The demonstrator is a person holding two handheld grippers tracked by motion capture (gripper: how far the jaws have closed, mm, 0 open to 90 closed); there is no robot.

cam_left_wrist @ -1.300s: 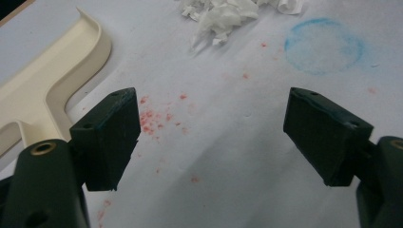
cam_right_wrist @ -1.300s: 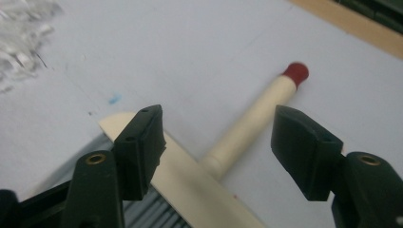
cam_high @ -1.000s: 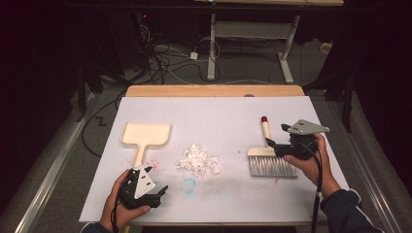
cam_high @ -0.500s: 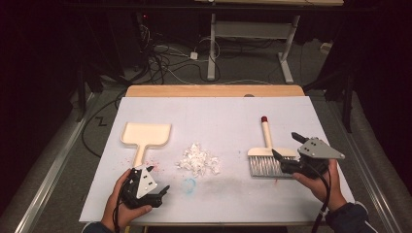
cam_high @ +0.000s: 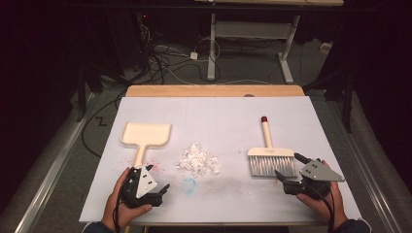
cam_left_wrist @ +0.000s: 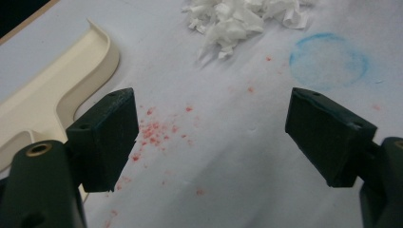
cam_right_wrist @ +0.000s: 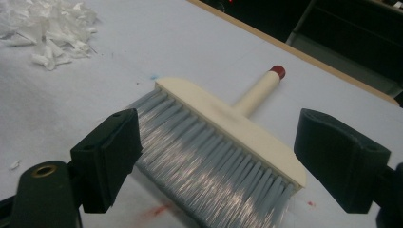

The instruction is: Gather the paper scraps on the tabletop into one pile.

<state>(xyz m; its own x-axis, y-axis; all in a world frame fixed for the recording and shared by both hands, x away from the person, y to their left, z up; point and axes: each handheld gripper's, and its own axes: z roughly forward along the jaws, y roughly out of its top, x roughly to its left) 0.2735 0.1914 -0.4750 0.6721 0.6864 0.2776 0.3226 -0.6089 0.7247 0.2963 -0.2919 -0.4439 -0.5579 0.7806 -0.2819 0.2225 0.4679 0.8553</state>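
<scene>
Right gripper has dropped back from beside the brush's handle to the near side of the bristles, now low by the table's front edge; jaws spread wide, holding nothing, bristles sitting between them in the right gripper view but not touching. Reads as lining up for a grab, though the bristle end is a poor hold, so I'd expect a shift up to the handle. Left gripper hasn't moved: near front-left corner, jaws wide apart and empty, dustpan handle just beside its left jaw in the left gripper view. Paper scraps heaped mid-table between dustpan and brush, apart from both; blue ring mark just in front of the heap. Nothing swept yet. Room: far half of the table is bare, plenty of space to swing the brush leftward toward the heap. Both hands sit close to the front edge, brush fairly near the right edge, so little margin there.
</scene>
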